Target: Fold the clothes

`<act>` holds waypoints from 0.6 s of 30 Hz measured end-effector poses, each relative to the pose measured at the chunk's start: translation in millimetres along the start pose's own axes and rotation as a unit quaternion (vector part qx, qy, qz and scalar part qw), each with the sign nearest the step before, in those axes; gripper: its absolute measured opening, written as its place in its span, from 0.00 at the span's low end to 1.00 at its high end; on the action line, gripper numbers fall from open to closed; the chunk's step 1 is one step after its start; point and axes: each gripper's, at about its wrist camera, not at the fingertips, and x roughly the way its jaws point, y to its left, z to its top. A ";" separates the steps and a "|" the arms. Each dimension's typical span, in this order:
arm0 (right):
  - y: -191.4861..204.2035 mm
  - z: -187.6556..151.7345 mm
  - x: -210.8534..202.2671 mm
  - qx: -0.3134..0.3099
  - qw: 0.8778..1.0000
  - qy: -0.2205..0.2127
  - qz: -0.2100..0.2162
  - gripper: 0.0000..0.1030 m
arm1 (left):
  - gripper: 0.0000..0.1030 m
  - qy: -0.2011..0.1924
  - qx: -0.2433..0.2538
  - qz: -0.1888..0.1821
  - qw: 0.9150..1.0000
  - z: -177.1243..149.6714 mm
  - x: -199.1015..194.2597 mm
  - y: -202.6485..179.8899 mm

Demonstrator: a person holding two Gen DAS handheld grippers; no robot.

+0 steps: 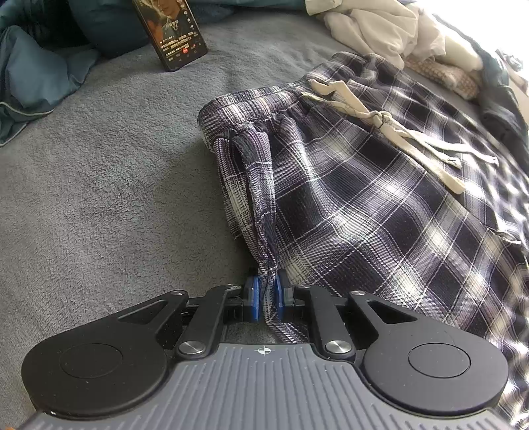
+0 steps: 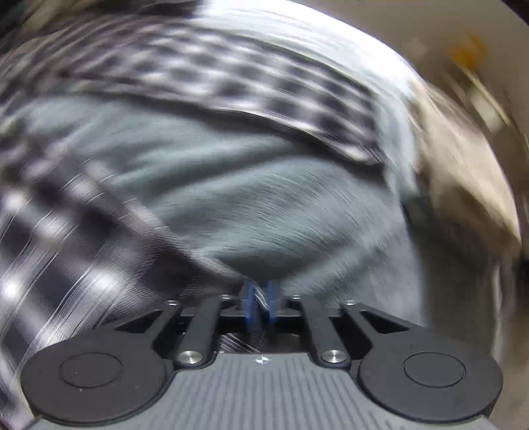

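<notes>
left gripper points steeply down, blue pads pinched on a fold of cloth. right gripper points down too, blurred, cloth between its pads.

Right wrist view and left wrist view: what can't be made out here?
- Right wrist view: all smeared by motion blur; plaid fabric sits between the right claw pads, grip uncertain.
- Left wrist view: plaid trousers cut off by right edge.
- Phone top cropped, text too small.
- Clothes pile washed out by glare.
</notes>
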 end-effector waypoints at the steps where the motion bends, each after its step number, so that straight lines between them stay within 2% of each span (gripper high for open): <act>1: -12.1 -2.0 -0.1 0.041 0.999 -0.003 0.000 0.49 | 0.11 0.001 0.000 0.000 1.000 0.3 -0.3 0.4; 2: -24.5 -5.1 -1.7 0.078 0.997 -0.009 -0.004 0.57 | 0.12 0.002 0.000 -0.001 1.000 0.7 -0.4 0.8; 5: -61.7 -18.2 -3.8 0.166 0.984 -0.005 -0.065 0.56 | 0.12 0.003 -0.001 0.001 1.000 0.6 -0.3 0.6; 9: -105.5 -44.2 -13.4 0.264 0.957 0.004 -0.119 0.53 | 0.11 0.001 -0.001 0.003 1.000 -0.8 -0.8 -0.4; 10: -111.7 -49.5 -19.3 0.281 0.953 -0.006 -0.116 0.53 | 0.11 0.000 -0.001 0.004 1.000 -1.2 -0.9 -0.7; 14: -110.3 -66.6 -44.4 0.299 0.951 -0.077 -0.016 0.53 | 0.11 0.000 -0.005 0.006 1.000 -1.6 -1.6 -0.6; 16: -99.2 -69.3 -41.5 0.278 0.957 -0.077 0.023 0.53 | 0.11 -0.001 -0.007 0.008 1.000 -2.3 -1.7 -1.3; 17: -92.0 -70.5 -36.5 0.265 0.962 -0.067 0.030 0.53 | 0.11 -0.002 -0.008 0.009 1.000 -2.6 -1.8 -1.6; 18: -84.6 -71.8 -30.4 0.251 0.966 -0.053 0.020 0.53 | 0.11 -0.003 -0.009 0.009 1.000 -3.0 -2.0 -1.9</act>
